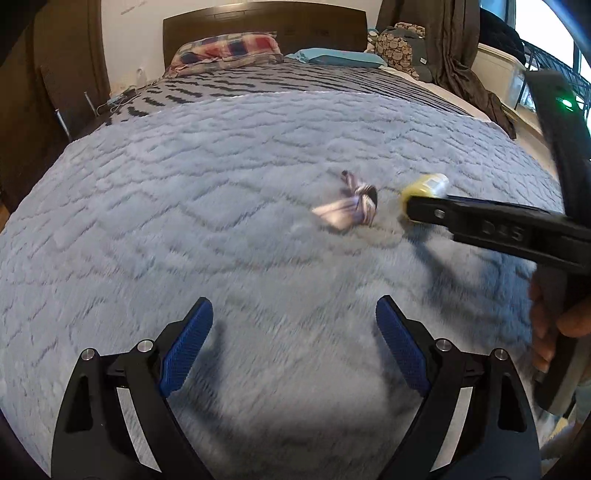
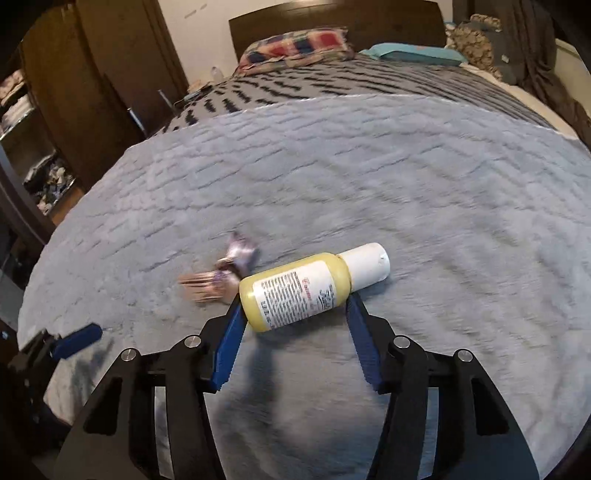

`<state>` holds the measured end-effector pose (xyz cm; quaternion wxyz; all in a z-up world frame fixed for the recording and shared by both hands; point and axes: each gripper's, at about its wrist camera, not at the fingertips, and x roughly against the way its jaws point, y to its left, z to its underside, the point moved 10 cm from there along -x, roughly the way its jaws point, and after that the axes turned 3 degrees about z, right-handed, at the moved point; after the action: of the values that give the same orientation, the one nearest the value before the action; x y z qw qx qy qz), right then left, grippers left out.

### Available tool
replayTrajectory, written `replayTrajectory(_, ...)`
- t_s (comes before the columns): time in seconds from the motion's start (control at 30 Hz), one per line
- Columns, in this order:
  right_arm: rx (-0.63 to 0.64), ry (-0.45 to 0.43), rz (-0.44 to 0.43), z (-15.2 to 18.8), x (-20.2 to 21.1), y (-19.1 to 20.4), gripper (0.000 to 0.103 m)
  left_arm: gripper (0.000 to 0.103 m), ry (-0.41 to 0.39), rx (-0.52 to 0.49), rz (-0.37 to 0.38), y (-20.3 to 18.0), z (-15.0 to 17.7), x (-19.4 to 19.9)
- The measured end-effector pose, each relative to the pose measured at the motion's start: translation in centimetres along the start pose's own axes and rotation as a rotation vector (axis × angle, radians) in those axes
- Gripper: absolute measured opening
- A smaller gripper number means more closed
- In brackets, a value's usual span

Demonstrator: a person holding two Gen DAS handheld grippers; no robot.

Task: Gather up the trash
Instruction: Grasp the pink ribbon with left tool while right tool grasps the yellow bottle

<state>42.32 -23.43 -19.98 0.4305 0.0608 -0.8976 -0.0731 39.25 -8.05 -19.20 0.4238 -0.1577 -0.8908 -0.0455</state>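
Left tongs (image 1: 295, 343): released, blue pads spread wide with only blanket between them, hovering over the near part of the bed.
Right tongs (image 2: 293, 325): set around the yellow bottle (image 2: 295, 291), one blue pad at its base end, the other at its shoulder; the pads look to be touching it, though blur leaves the pressure unclear.
Left edge: the grey blanket (image 1: 184, 203) curves away toward dark wooden furniture (image 2: 110, 74) and cluttered shelves (image 2: 22, 110) beside the bed.
Open room: broad bare blanket lies ahead of both tongs and to the far right of the bottle.
Far edge: the blanket ends at a patterned grey cover (image 1: 258, 81), with a plaid pillow (image 1: 229, 48) and a teal pillow (image 1: 332, 57) against the dark headboard (image 1: 258, 26).
Right edge: dark curtains (image 1: 458, 55) and a window side close the bed in.
Wrapper (image 1: 351, 210): crumpled, purple and white with a twisted end, lying on the blanket ahead of the left tongs and slightly right, well apart from them; just left of the bottle.
Bottle place: lying on its side on the blanket, cap pointing right in the right wrist view, between the right tongs' pads.
Bottle look: small, pale yellow, white cap (image 2: 367, 266), white label with dark print and a red script word.
Hand (image 1: 554, 325): grips the right tool's handle at the left view's right edge.
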Motion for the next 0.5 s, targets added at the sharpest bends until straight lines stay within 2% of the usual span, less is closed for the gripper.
replayTrajectory(0.27, -0.017, -0.015, 0.046, -0.2, 1.4, -4.0, 0.054, 0.084, -0.026, -0.012, -0.004, -1.5, -3.4, -2.3)
replayTrajectory(0.3, -0.022, -0.023, 0.044, -0.2, 1.8, -4.3, 0.050, 0.084, -0.028, -0.014, 0.001, -1.7, -3.8, -2.6)
replayTrajectory(0.37, -0.025, -0.032, 0.040, -0.1, 2.3, -4.8, 0.023, 0.083, -0.037, -0.018, 0.009, -2.3, -4.9, -3.0)
replayTrajectory(0.47, -0.012, -0.033, 0.059, 0.2, 2.6, -5.4, 0.022, 0.081, -0.026, -0.014, 0.027, -3.2, -6.0, -4.1)
replayTrajectory(0.5, -0.013, -0.025, 0.060, 0.4, 2.5, -5.6, 0.022, 0.072, -0.015, -0.010, 0.038, -3.5, -6.2, -4.6)
